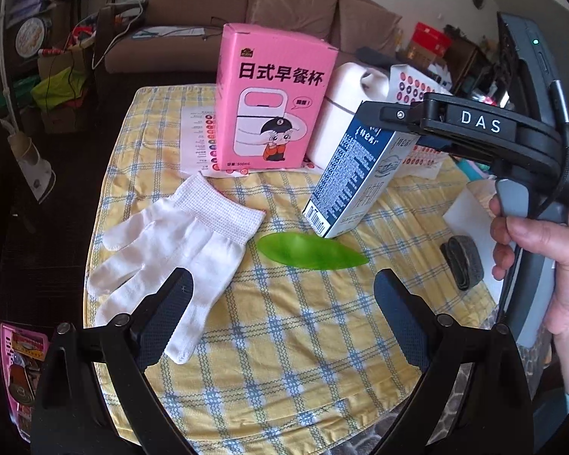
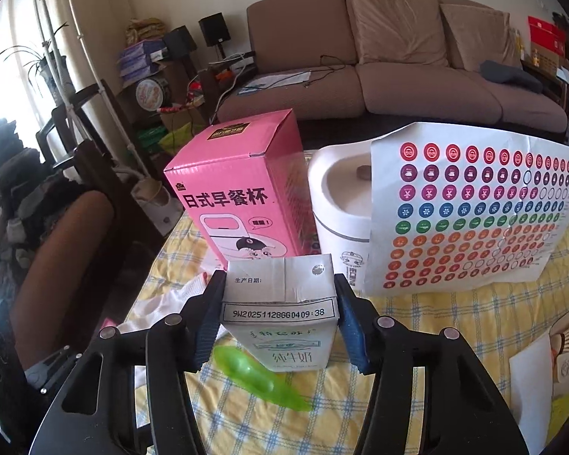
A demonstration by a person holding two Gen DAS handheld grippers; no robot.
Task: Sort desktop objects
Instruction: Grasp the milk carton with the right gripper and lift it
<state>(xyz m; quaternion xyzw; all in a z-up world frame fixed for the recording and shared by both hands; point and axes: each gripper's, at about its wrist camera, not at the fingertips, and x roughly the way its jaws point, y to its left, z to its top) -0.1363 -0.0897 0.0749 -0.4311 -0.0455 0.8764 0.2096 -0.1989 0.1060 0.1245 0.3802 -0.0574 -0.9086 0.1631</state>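
One pink box [image 1: 272, 98], one milk carton [image 1: 354, 174], one white glove [image 1: 174, 250], one green spoon [image 1: 311, 253], one white cup [image 2: 341, 204], one sticker sheet [image 2: 470, 208]

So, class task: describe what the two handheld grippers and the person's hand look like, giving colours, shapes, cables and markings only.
The left gripper has black angled linkage arms with silver rivets and dark, dimple-textured finger pads. The right gripper has the same black frame, with ribbed blue pads; its body carries white "DAS" lettering, a grey trigger, a thin black cable and a green light. The hand is bare; no sleeve shows.
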